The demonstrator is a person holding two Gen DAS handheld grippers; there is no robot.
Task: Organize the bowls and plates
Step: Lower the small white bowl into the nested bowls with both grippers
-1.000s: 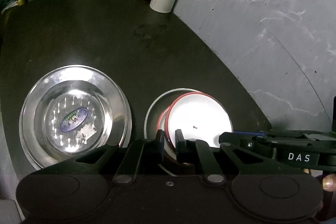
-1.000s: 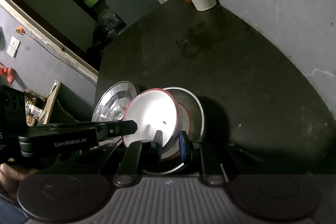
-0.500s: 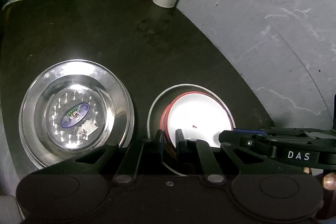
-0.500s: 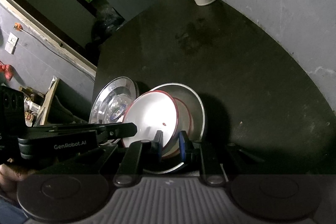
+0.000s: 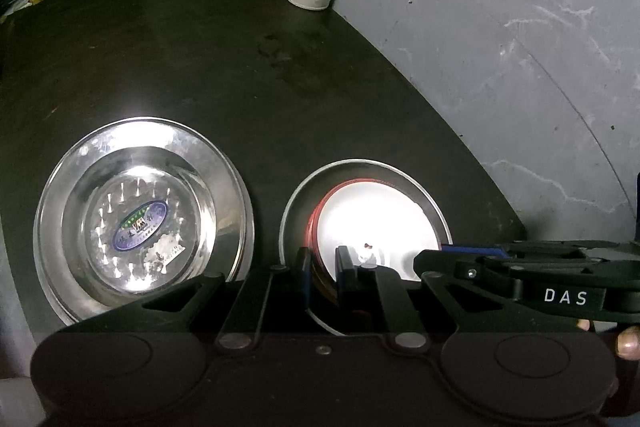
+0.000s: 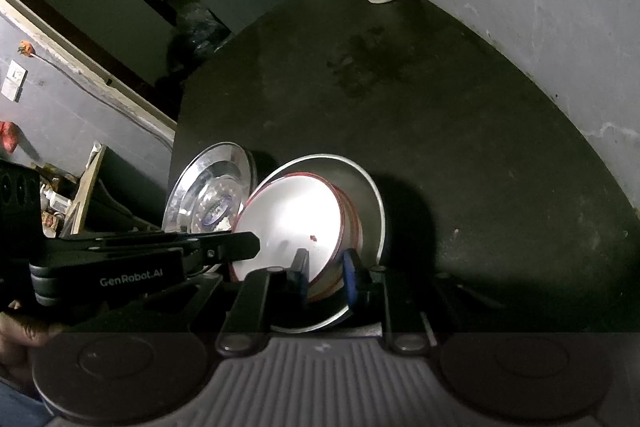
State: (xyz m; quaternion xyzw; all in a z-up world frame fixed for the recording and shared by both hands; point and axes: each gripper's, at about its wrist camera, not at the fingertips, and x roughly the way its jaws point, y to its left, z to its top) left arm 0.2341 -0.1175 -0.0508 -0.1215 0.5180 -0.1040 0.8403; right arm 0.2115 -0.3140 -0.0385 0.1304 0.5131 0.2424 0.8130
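Dark table (image 5: 200, 59); both grippers clamp red-rimmed bowl (image 5: 380, 219) rim.

A dark round table (image 5: 200, 59) stands against a grey marbled wall (image 5: 520, 27) in dim light.

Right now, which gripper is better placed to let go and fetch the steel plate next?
Left. The left gripper grips the red-rimmed bowl on the side beside the steel plate; the right gripper grips the far side.
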